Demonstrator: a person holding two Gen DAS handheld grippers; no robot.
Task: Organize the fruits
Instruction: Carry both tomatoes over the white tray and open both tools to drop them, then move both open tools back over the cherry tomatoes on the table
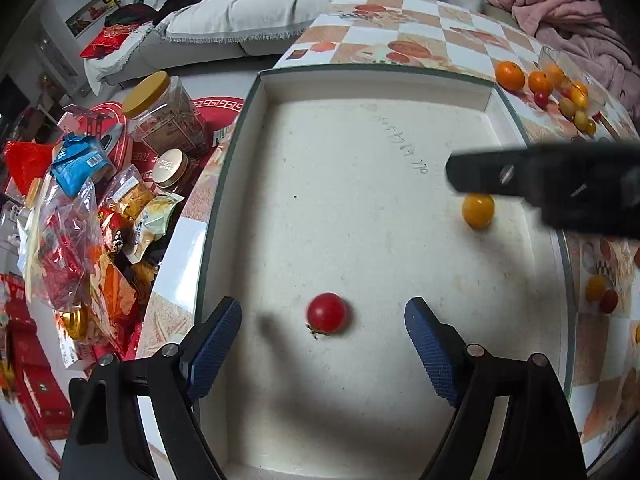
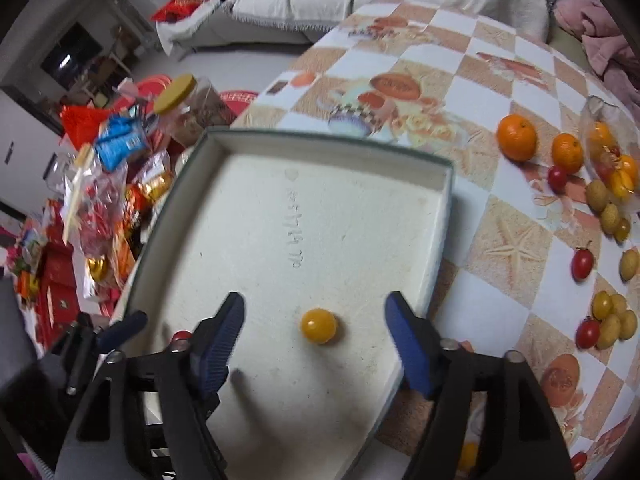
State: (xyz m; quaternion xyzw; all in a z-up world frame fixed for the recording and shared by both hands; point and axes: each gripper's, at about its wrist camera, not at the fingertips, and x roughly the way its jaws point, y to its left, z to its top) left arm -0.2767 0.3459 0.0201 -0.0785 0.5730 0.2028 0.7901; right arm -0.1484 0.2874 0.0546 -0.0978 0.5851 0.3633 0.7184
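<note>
A white shallow tray (image 1: 360,92) (image 2: 320,144) lies on the checkered table. A red cherry tomato (image 1: 327,313) lies in it between the open jaws of my left gripper (image 1: 323,320), untouched. A yellow cherry tomato (image 2: 319,325) (image 1: 478,210) lies in the tray between the open jaws of my right gripper (image 2: 315,322), untouched. The right gripper shows as a dark blurred shape (image 1: 540,176) in the left wrist view. Two oranges (image 2: 516,137) (image 2: 567,153), several red and yellow tomatoes (image 2: 582,264) and small yellowish fruits (image 2: 612,320) lie on the table right of the tray.
A clear bowl (image 2: 612,152) with fruit stands at the table's right edge. Snack bags (image 1: 80,248), jars (image 1: 160,116) and red boxes crowd the area left of the table. A sofa with clothes (image 1: 240,12) and a pink blanket (image 1: 568,8) lie beyond.
</note>
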